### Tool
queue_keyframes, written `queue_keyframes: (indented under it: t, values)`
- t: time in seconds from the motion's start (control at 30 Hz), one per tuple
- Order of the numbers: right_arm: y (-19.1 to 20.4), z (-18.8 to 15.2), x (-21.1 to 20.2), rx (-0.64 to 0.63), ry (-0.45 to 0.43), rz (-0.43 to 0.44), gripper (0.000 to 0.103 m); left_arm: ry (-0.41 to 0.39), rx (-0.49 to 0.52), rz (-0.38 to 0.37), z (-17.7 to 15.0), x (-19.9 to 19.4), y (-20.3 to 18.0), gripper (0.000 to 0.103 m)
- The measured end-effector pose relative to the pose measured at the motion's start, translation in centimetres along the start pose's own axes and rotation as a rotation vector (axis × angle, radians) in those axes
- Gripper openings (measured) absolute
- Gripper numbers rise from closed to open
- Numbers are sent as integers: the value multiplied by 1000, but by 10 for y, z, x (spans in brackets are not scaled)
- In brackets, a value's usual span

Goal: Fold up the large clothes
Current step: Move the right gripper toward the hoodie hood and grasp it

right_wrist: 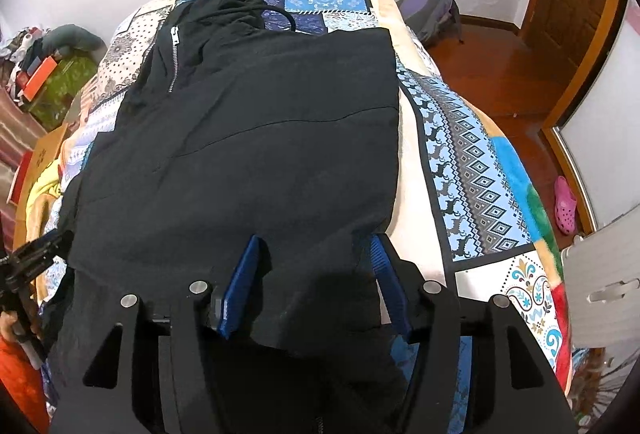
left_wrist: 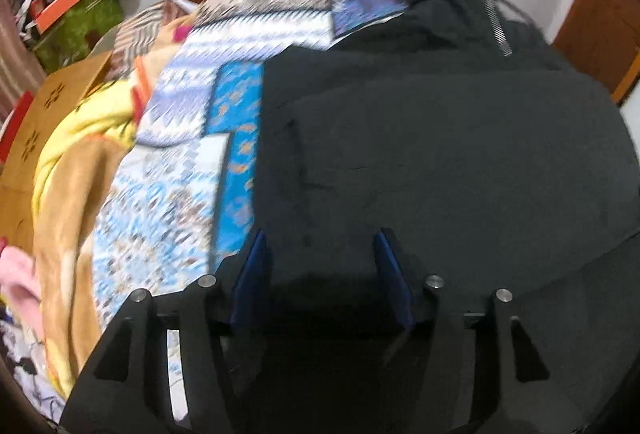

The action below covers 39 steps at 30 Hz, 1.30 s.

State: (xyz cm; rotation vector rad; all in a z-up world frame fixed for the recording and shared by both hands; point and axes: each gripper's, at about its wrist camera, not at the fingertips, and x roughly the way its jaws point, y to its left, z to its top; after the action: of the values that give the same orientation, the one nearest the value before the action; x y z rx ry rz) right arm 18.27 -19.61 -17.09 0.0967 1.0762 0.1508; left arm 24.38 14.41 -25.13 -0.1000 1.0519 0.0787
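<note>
A black zip hoodie (right_wrist: pixel 256 138) lies flat on the patchwork bedspread (right_wrist: pixel 472 162), hood and silver zipper (right_wrist: pixel 173 58) at the far end. It also fills the right of the left wrist view (left_wrist: pixel 440 162). My right gripper (right_wrist: pixel 316 246) is open, its blue pads either side of the hoodie's near hem at the right. My left gripper (left_wrist: pixel 322 238) is open over the near left part of the hoodie; it also shows at the left edge of the right wrist view (right_wrist: pixel 40 246).
A yellow and tan blanket (left_wrist: pixel 68 170) is bunched at the bed's left side beside a cardboard box (left_wrist: pixel 44 114). Clutter and a green box (right_wrist: pixel 60 82) stand by the far wall. Wooden floor, a backpack (right_wrist: pixel 432 10) and a pink shoe (right_wrist: pixel 565 206) lie right.
</note>
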Motion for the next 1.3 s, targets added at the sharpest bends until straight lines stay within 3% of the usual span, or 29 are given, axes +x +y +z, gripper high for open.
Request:
queue_keyframes:
  t: [0.23,0.43,0.7,0.8,0.97,1.3]
  values:
    - [5,7,-11,-17,-15,14,54,-23,-17,29,5,-23,18,57]
    - [11,33,-41,-36,-116,37,54,-151,27,22,44,-64,4,58]
    - [32,83,-75,-82,-249,85,54,-373,130,-36,118,-118,-48,69]
    - [44,103,-78,-110,-285,94,54,-405,145,-77,145,-123,-63,70]
    - [55,131,-65,-124,-288,138,54,-390,162,-103,186,-103,-86,70]
    - [59,199,14,-17,-162,192,54,-262,135,-165,251,-21,-106,69]
